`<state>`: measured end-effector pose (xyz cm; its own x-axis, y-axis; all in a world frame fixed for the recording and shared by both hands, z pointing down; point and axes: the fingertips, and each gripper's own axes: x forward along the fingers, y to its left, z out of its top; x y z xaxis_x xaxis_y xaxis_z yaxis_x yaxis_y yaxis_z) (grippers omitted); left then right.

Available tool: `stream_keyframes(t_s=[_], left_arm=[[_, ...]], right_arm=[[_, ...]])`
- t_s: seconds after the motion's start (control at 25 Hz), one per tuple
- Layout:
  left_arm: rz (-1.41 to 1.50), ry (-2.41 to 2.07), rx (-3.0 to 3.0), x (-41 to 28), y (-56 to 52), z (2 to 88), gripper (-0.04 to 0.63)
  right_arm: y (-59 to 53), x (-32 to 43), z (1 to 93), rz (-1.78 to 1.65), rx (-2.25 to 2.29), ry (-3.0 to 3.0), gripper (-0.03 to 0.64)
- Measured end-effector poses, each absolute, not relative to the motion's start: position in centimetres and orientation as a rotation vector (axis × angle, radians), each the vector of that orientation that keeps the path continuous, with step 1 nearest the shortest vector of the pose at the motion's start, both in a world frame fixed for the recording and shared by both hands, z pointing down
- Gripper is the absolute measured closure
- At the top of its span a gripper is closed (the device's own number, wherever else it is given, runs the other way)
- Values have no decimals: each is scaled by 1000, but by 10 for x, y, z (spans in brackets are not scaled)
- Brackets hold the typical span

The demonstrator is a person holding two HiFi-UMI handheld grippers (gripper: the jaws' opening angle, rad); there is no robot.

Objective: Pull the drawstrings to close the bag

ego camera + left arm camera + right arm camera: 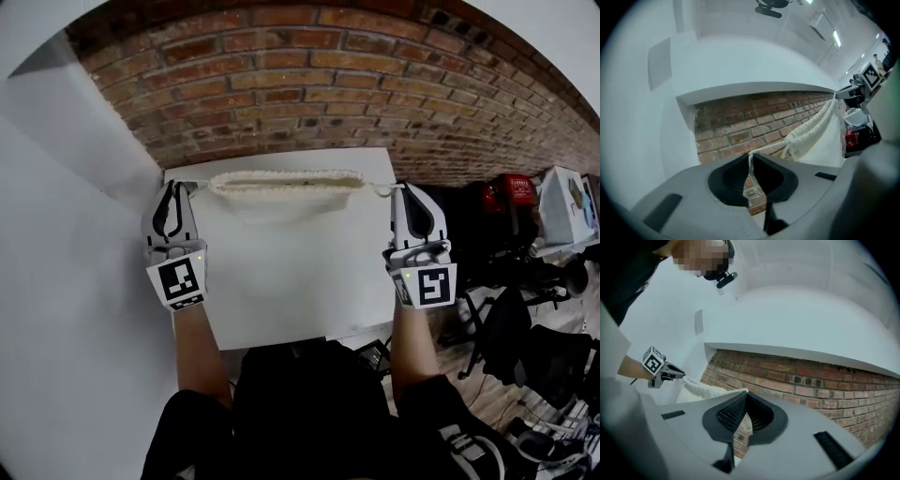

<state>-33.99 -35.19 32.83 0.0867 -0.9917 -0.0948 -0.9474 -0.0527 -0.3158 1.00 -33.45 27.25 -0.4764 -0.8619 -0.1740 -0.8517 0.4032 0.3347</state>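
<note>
A cream drawstring bag [286, 184] hangs stretched between my two grippers above the white table [281, 309], its mouth bunched into a tight ruffle. My left gripper [174, 187] is shut on the left drawstring [195, 185]. In the left gripper view, this cord [751, 161] runs from the pinched pads to the bag [811, 136]. My right gripper [405, 188] is shut on the right drawstring [382, 188]. In the right gripper view, the closed jaws [746, 397] hold the cord's end right beside the bag [701, 387]. Both grippers point about level at the same height.
A brick wall [309, 84] runs behind the table. White panels [66, 206] stand at the left. Office chairs [525, 328], a red object [511, 192] and boxes crowd the floor on the right. The person's legs in dark trousers are below the table's near edge.
</note>
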Motion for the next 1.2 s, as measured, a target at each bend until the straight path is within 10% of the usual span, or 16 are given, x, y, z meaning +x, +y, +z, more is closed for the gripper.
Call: stream_keyframes(t_s=[1.2], left_arm=[[76,1742,-1904,-252,-172,59,552]], right_arm=[[-218,103,38,-739,1300,-3222,612]])
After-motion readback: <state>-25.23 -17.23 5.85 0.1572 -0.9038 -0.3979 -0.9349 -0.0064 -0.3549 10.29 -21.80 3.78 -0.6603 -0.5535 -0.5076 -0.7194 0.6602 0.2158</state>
